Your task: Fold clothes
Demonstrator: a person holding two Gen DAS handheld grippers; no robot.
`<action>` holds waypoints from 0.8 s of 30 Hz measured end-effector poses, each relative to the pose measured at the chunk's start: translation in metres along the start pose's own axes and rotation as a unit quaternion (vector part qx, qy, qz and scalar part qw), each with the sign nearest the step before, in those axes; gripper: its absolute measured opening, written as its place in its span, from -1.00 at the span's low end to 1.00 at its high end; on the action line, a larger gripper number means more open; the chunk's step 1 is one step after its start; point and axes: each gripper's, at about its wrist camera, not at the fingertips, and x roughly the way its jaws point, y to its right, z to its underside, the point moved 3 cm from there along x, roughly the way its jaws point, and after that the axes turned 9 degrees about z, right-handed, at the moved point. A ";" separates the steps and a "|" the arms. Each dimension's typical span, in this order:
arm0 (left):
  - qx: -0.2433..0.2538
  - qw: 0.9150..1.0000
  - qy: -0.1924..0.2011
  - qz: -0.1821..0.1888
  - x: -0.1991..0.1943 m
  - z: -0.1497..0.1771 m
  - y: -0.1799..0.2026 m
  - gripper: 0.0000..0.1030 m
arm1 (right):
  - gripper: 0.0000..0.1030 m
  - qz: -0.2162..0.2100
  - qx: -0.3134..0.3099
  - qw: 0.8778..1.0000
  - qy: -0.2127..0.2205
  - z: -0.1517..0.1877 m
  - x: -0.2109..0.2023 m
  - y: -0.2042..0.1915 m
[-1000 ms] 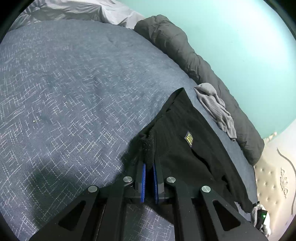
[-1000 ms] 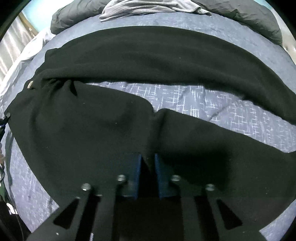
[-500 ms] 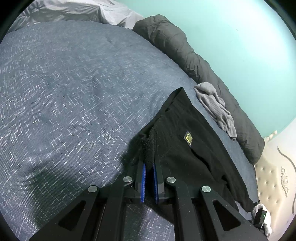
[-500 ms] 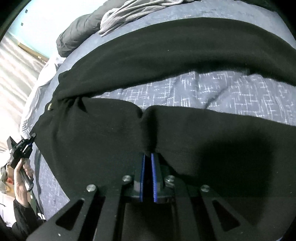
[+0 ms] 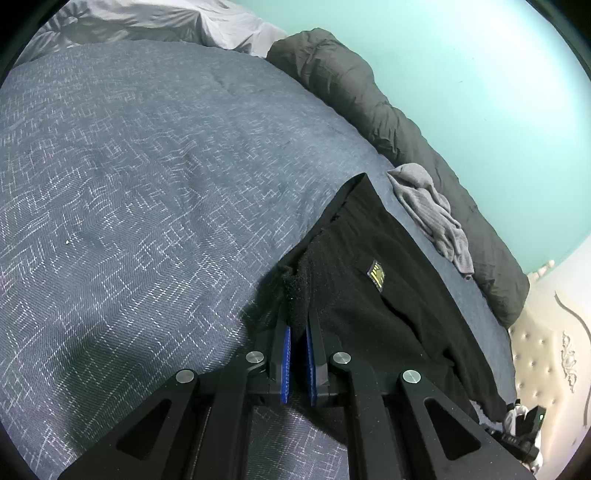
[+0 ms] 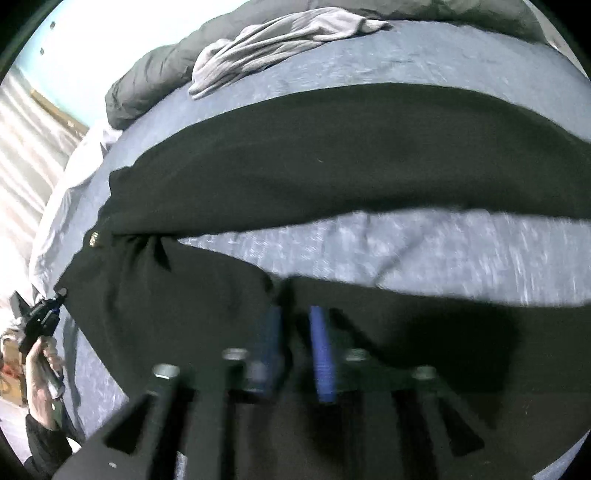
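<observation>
- Left wrist view: the left gripper (image 5: pixel 298 325) has its blue pads (image 5: pixel 285 350) nearly together, pinching a bunched waistband corner of the black trousers (image 5: pixel 373 306), which lie spread away to the right.
- They rest on a bed with a blue-grey patterned cover (image 5: pixel 147 192); behind it stands a pale green wall (image 5: pixel 461 74).
- A dark grey rolled duvet (image 5: pixel 369 107) runs along the wall, a crumpled grey garment (image 5: pixel 432 210) lies beside it just past the trousers, and a white sheet (image 5: pixel 166 22) shows at the far end.
- A small yellow label (image 5: pixel 376 275) sits on the trousers; its writing is too small to read.
- Right wrist view, blurred: the right gripper (image 6: pixel 295 332) is opening, its pads apart above the black cloth and not pressing it.
- Both trouser legs stretch across the cover with a strip of it between them.
- At far left a hand (image 6: pixel 40 373) holds the other gripper at the waistband.
</observation>
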 end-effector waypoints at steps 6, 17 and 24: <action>-0.001 1.000 -0.001 0.001 0.000 -0.001 -0.001 -0.86 | -0.13 0.007 -0.029 1.000 -0.006 -0.014 0.019 -0.026; 0.000 1.000 -0.002 -0.001 0.001 -0.001 -0.001 -0.86 | -0.87 -0.024 -0.005 1.000 0.016 -0.007 0.017 0.002; 0.000 1.000 -0.003 -0.003 0.001 -0.001 -0.001 -0.86 | -0.90 -0.018 -0.007 0.999 0.039 -0.005 0.005 0.008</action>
